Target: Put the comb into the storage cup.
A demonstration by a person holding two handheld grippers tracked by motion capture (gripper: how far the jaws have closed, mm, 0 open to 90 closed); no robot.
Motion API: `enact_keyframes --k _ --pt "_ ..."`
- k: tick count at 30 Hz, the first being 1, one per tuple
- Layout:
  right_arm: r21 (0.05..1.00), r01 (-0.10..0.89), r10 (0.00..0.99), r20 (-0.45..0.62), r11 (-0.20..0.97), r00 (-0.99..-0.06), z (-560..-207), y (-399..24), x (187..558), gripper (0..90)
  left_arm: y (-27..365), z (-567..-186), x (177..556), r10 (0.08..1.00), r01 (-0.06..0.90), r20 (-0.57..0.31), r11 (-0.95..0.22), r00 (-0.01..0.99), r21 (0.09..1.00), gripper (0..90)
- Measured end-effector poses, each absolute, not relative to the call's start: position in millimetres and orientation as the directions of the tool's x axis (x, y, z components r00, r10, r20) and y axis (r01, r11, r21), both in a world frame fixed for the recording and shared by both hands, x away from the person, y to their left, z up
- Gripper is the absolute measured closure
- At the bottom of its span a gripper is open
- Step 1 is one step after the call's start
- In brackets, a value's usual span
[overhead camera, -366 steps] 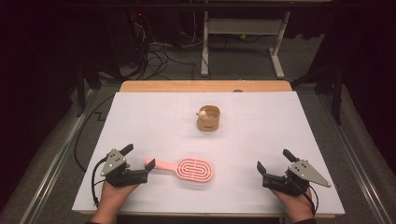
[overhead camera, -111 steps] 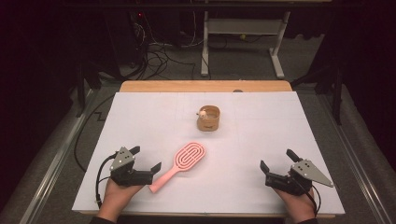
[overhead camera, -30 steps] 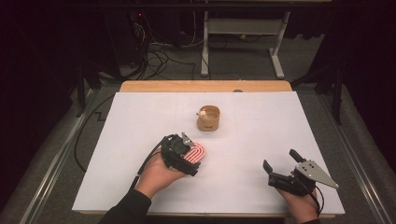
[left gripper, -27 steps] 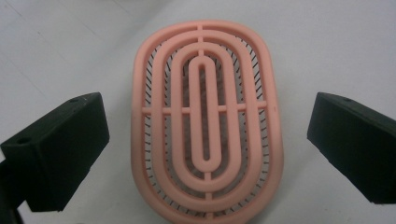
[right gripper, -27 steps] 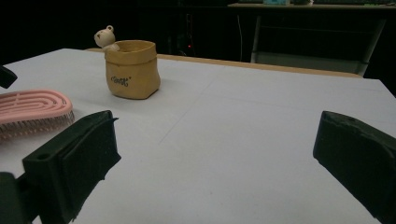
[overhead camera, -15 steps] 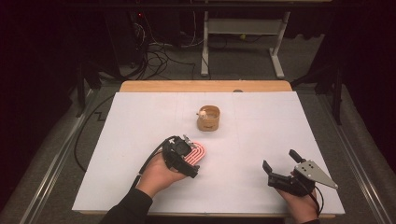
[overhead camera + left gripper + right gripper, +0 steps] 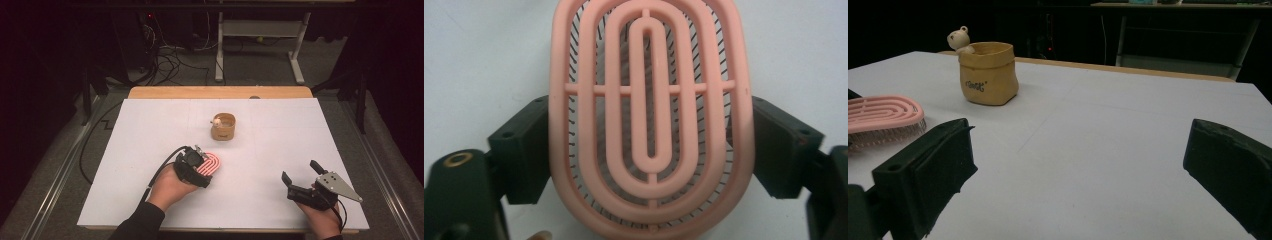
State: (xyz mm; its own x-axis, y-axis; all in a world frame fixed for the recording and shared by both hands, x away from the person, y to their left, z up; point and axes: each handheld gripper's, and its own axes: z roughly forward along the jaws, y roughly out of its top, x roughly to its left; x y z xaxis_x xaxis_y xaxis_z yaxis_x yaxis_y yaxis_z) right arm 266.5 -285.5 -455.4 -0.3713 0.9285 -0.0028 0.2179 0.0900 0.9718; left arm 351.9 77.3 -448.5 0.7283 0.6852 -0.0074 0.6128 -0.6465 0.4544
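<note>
A white sheet (image 7: 150, 150) covers the table, and a strip of bare wooden tabletop (image 7: 220, 92) shows along the far edge at twelve o'clock. Beyond it the room is dark: grey floor, a tangle of black cables (image 7: 170, 60) at about eleven o'clock, and the white legs of a desk frame (image 7: 257, 35) at twelve to one o'clock. Metal rails (image 7: 60, 170) run along the left and right sides of the table.

Just past the table's centre, toward twelve o'clock, stands a tan bag-shaped pot (image 7: 223, 127) with a small white bear figure (image 7: 217, 121) at its rim; in the right gripper view the pot stands upright with dark lettering on its side. Nothing lies between it and the brush.

The pink hairbrush (image 7: 210, 164) lies bristles down on the sheet, at about seven o'clock from the pot and near it. The left gripper (image 7: 197, 167) reaches over it from the seven o'clock side, hiding the handle. In the left gripper view the jaws flank the oval brush head (image 7: 651, 115). They have just been closing, with the head between them, and both pads now sit against its rim.

The right gripper (image 7: 300, 177) rests at five o'clock near the table's front corner, well apart from the brush, jaws spread wide with nothing between them.
</note>
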Motion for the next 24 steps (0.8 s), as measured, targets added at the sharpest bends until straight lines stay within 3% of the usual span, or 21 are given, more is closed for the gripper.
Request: enact_keyframes --k 24 --pt "0.971 0.221 0.934 -0.002 0.087 -0.357 -454.8 -286.9 265.9 0.4 76.2 -453.6 354.9 0.688 0.621 -0.009 -0.65 0.726 0.439 17.6"
